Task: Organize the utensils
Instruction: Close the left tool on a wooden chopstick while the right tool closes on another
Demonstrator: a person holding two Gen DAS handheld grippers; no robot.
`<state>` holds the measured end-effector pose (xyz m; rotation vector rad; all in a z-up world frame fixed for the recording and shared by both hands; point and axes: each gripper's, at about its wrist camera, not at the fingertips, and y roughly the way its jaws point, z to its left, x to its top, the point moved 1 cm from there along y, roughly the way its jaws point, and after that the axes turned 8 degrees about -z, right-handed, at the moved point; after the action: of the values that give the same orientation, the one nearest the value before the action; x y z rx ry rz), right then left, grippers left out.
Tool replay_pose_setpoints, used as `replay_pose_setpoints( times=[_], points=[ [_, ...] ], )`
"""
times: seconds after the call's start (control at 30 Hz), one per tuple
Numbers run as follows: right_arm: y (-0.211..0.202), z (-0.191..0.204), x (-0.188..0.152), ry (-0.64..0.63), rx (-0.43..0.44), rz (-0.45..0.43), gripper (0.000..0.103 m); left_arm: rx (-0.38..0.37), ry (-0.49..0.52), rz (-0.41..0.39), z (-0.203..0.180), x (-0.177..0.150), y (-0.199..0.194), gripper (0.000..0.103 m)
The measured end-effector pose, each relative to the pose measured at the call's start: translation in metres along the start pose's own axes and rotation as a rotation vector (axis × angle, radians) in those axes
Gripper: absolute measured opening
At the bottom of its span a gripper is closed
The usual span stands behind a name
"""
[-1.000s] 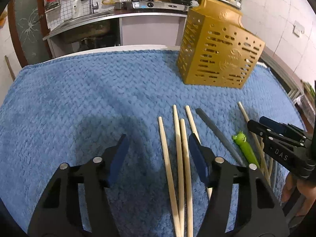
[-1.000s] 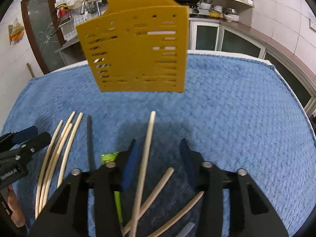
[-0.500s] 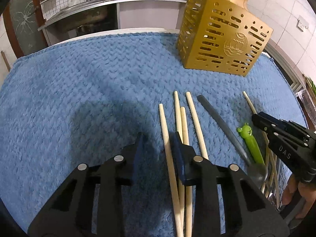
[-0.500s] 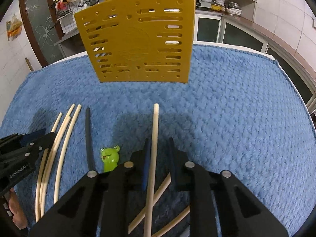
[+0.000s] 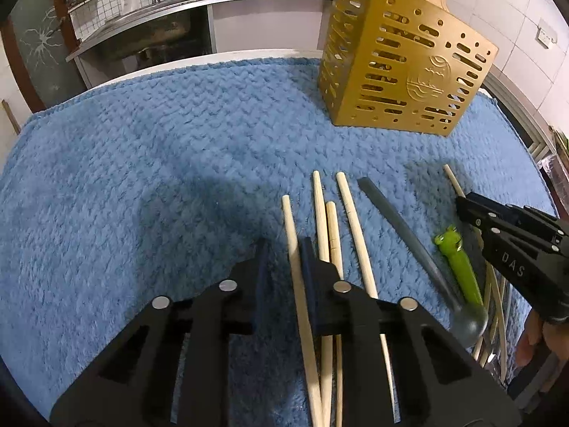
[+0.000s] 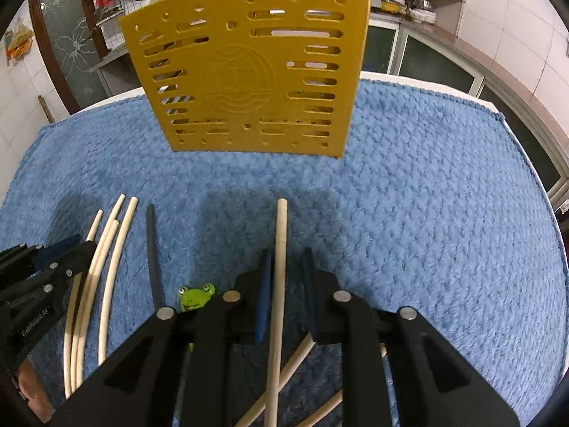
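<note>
- Chopsticks of pale wood lie scattered on the blue knitted cloth [image 5: 149, 163] that covers the table, all pointing toward twelve o'clock
- My left gripper [image 5: 284, 249] has just been closing its jaws; the leftmost wooden chopstick [image 5: 292, 235] of a group of four runs between them, against the right pad, though I cannot tell if the left pad presses it
- My right gripper [image 6: 286, 259] has narrowed its jaws around a single straight wooden chopstick [image 6: 281, 235]; a sliver of gap shows on the right side, so I cannot tell if the hold is firm
- Two more loose chopsticks [image 6: 295, 359] cross under my right gripper at about five o'clock
- A dark grey spoon [image 5: 409, 238] and a green frog-headed utensil [image 5: 458, 263] lie between my two grippers
- The gold perforated plastic utensil holder [image 5: 402, 67] stands upright on the cloth at one o'clock from my left gripper, well apart from the chopsticks
</note>
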<state>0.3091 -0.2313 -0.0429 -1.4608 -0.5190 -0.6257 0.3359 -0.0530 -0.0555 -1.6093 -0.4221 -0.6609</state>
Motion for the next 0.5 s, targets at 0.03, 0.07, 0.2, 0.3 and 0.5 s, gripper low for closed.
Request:
replay_pose_setpoints(
  times=[0.03,0.07,0.2,0.3,0.5],
  points=[
    [-0.001,0.000,-0.001,0.000,0.002,-0.004,0.017,0.000,0.000,-0.003,0.000,0.000,0.000,0.014],
    [-0.001,0.000,-0.001,0.001,0.004,-0.004,0.016,-0.001,-0.002,-0.003,0.001,0.000,-0.001,0.013],
    [-0.002,-0.006,-0.001,0.016,0.032,-0.012,0.007,-0.018,-0.022,-0.005,0.007,0.001,-0.001,0.011],
    [-0.003,-0.012,-0.001,0.037,0.060,-0.013,0.006,-0.033,-0.035,-0.008,0.012,0.000,-0.002,0.009],
    [-0.006,-0.019,-0.002,0.059,0.071,-0.052,0.006,-0.048,-0.058,-0.035,0.016,-0.003,-0.003,0.009]
  ],
)
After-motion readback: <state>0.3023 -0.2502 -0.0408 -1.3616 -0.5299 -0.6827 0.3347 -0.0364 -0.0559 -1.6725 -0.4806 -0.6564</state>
